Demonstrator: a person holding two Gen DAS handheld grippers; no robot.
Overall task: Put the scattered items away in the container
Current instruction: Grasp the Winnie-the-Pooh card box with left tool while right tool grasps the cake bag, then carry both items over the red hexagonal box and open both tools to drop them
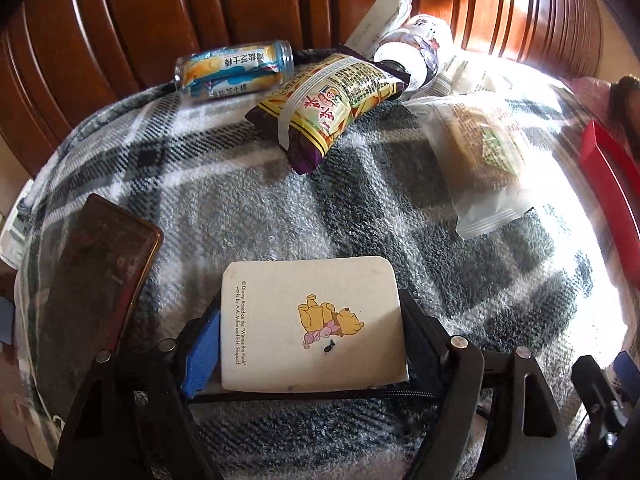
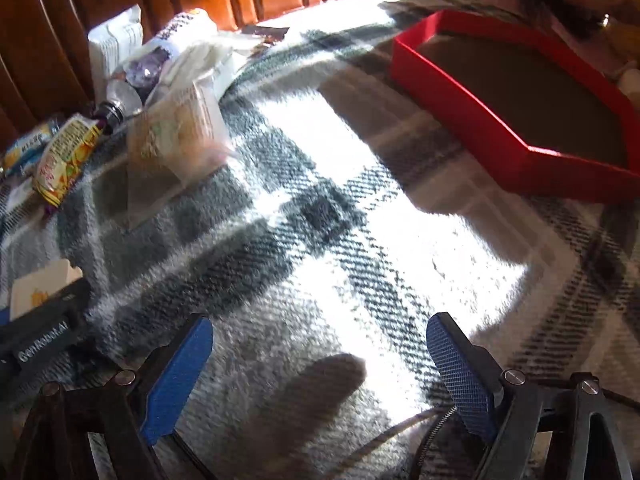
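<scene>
Our left claw is closed on a cream Winnie the Pooh card, one blue pad against its left edge and the black finger against its right, the card held flat just above the plaid blanket. Our right claw stands wide open over the blanket with nothing between its blue pads.

The red container is what the next move turns on, as we judge it. It sits at the far right of the blanket, well apart from the card. In the left wrist view only a strip of its red wall shows at the right edge, so the card must travel right and somewhat away from us to reach it. The tray looks bare inside as far as we can see, and its long side runs away toward the far right.

The right claw is the nearer of the two to the tray, but it is the left that carries the load.

Still scattered along the far side by the wooden headboard are a yellow snack packet, a clear-wrapped cake, a blue-labelled tube and a bottle. A dark phone lies just left of the card.
</scene>
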